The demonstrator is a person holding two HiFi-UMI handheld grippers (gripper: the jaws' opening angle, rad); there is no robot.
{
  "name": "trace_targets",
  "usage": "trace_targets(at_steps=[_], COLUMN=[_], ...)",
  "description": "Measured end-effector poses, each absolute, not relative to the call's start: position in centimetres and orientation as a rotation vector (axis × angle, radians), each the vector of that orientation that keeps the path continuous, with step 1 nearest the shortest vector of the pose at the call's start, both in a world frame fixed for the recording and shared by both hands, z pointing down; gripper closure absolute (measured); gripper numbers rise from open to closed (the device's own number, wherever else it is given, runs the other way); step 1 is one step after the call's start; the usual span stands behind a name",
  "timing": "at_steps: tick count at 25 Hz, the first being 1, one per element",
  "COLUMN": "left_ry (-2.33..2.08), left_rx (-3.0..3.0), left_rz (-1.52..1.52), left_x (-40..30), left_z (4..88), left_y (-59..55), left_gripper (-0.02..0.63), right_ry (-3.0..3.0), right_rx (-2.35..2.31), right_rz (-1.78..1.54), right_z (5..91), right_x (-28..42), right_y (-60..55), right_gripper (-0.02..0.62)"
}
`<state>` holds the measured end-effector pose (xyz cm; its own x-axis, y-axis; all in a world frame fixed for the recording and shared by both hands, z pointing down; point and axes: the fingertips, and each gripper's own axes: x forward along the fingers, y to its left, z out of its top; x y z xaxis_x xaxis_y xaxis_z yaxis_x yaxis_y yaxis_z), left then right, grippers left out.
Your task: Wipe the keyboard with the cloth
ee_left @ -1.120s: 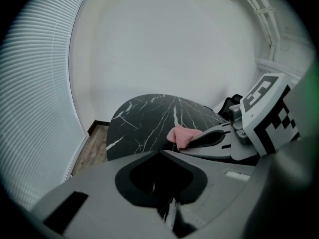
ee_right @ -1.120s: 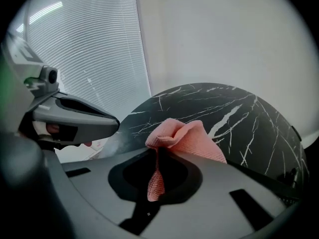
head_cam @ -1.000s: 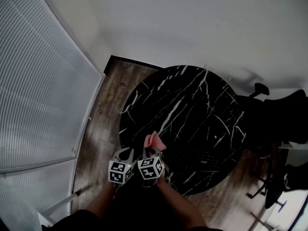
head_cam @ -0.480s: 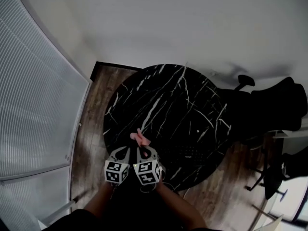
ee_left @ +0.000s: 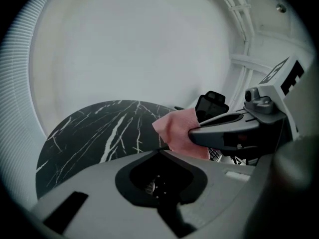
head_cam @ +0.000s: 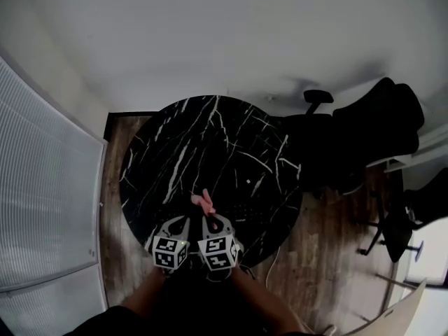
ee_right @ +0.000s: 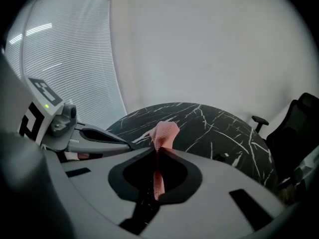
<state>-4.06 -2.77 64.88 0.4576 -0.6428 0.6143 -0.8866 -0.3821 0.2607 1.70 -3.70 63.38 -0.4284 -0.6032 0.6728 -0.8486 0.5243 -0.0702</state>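
A pink cloth (head_cam: 204, 201) sticks up from my right gripper (head_cam: 208, 218), which is shut on it over the near edge of the round black marble table (head_cam: 175, 138). In the right gripper view the cloth (ee_right: 163, 133) is pinched between the closed jaws. My left gripper (head_cam: 183, 220) is close beside it on the left, jaws shut with nothing between them (ee_left: 159, 151). The black keyboard (head_cam: 245, 212) lies just right of the grippers and is hard to tell from the dark tabletop. A few of its keys (ee_left: 214, 155) show below the cloth (ee_left: 177, 133).
Black office chairs stand beyond the table at the right (head_cam: 371, 124) and further right (head_cam: 402, 229). A wall of white blinds (head_cam: 42, 194) runs along the left. Wooden floor (head_cam: 322, 257) surrounds the table.
The head view has swung, so the table now sits further left and more chairs show. Both grippers stay side by side at the near edge, the cloth still held.
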Motion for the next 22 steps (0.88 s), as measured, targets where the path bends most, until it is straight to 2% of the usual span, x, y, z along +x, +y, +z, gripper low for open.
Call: trace_targets(at_steps=[12,22], left_ry=[-1.102,-1.038], left_rx=[2.276,2.316], left_rz=[0.612,0.636], left_x=[7.0,11.4], left_z=[64.3,64.2], left_y=[-2.0,-1.7], left_gripper=[0.607,0.607], right_ry=[-2.035,-1.902], right_rx=[1.401,1.508], right_rz=[0.529,0.551], right_z=[62.3,63.2], right_x=[15.3,23.1], right_y=[-2.6,-1.6], right_gripper=[0.589,0.589])
